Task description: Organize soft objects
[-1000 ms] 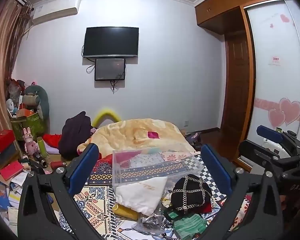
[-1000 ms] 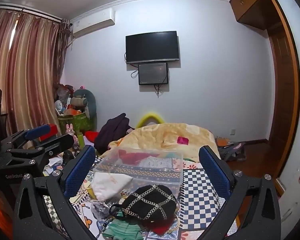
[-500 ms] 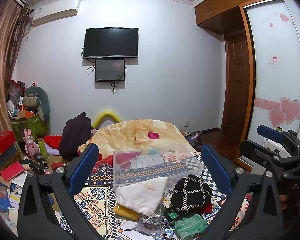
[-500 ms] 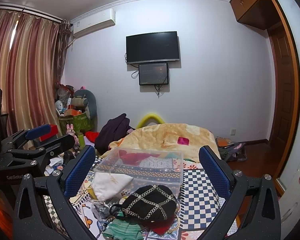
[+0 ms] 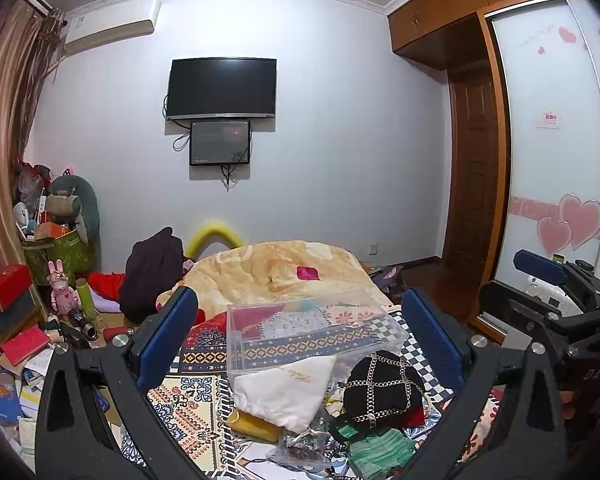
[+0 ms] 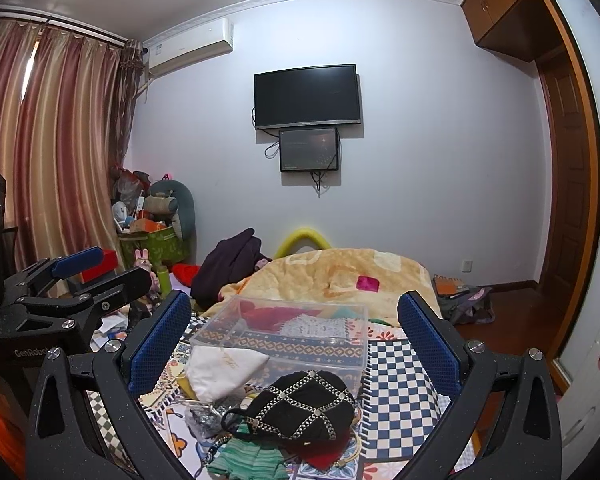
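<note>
Soft objects lie in a heap on the patterned bedspread just in front of a clear plastic box: a white cloth pouch leaning against the box's near wall, a black bag with a silver chain lattice beside it, a green knitted piece at the near edge, and a yellow item partly under the pouch. Through the box's walls only the bedspread's pattern can be made out. Behind it a yellow blanket is bunched up, with a dark garment to its left.

The left gripper hangs above the heap with its blue-padded fingers spread wide, nothing between them. The right gripper is likewise wide apart and empty, pointing at the box and the black bag. Each gripper shows at the edge of the other's view, side by side and apart
</note>
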The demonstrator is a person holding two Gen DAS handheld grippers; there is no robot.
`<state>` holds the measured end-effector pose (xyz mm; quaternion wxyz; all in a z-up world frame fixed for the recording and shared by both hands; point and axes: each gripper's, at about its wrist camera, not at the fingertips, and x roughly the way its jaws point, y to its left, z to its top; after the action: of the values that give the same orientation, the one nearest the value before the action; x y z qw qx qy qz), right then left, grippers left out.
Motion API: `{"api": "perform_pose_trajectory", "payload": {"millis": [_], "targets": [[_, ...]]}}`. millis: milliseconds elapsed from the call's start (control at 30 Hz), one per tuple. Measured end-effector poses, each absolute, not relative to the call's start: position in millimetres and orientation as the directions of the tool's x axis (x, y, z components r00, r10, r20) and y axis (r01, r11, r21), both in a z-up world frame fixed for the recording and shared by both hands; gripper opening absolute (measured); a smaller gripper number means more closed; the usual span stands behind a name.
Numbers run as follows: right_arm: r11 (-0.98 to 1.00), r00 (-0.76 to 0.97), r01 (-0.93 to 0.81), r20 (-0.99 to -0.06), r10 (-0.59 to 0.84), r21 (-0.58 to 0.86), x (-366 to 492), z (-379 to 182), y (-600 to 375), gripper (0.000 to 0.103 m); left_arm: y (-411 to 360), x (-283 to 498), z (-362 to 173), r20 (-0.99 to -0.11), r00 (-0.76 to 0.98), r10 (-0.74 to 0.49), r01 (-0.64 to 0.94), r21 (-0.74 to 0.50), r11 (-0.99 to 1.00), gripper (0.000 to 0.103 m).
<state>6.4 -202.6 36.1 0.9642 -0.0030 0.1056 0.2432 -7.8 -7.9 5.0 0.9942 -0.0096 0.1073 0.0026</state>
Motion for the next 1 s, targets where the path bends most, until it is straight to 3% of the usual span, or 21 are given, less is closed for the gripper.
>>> {"api": "perform_pose_trajectory", "payload": {"millis": [1000], "targets": [[0.882,0.861,-0.469,-0.193,0.47,0.052,5.7,40.8,-204.7,0.103,-11.1,-12.4,6.8,-0.201,0.98,-0.006,0.004,-0.011,1.0,0.103]]}}
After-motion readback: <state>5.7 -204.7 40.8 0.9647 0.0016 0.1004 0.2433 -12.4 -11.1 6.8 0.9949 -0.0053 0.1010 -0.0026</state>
